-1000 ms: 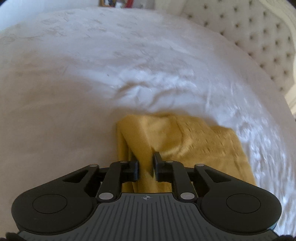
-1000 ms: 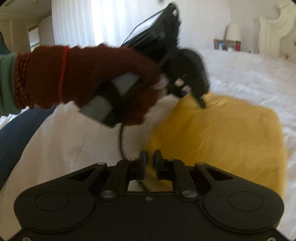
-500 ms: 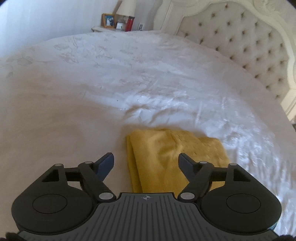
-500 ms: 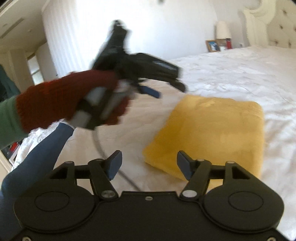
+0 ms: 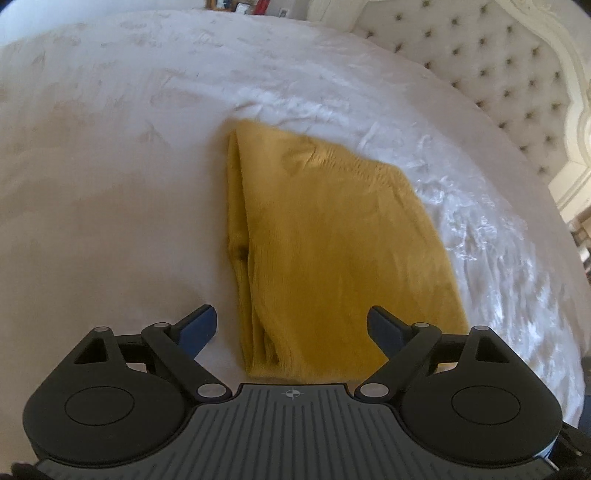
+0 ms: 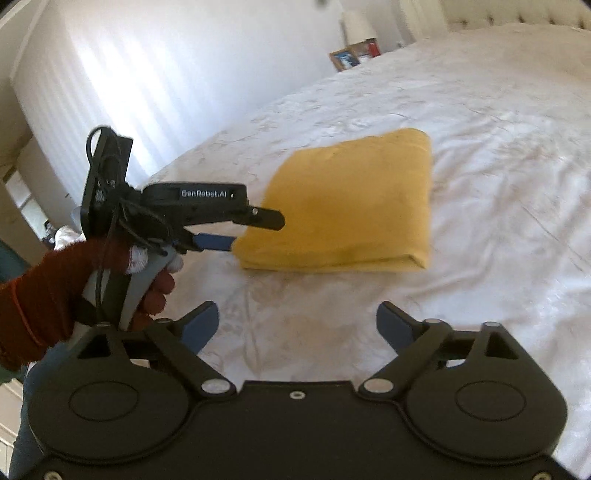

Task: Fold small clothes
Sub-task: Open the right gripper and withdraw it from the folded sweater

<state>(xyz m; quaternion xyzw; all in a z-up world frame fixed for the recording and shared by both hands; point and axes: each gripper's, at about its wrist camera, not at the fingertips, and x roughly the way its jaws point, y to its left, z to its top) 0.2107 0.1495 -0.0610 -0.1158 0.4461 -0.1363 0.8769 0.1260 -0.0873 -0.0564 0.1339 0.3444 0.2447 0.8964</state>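
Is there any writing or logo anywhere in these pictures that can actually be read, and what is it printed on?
"GenRobot.AI": white letters on the black body of the left gripper, seen from the right wrist view.
A small round crosshair mark, no words, on the grey ribbed housing in the left wrist view.
The framed picture and items beside it are too blurred to read.

A wide bed with a white embroidered bedspread (image 5: pixel 147 147) and cream tufted headboard (image 5: pixel 498 66). Beside the headboard, a framed photo (image 6: pixel 343 59) and lamp (image 6: pixel 356 22). Sunlit white curtains (image 6: pixel 147 74) hang beyond.
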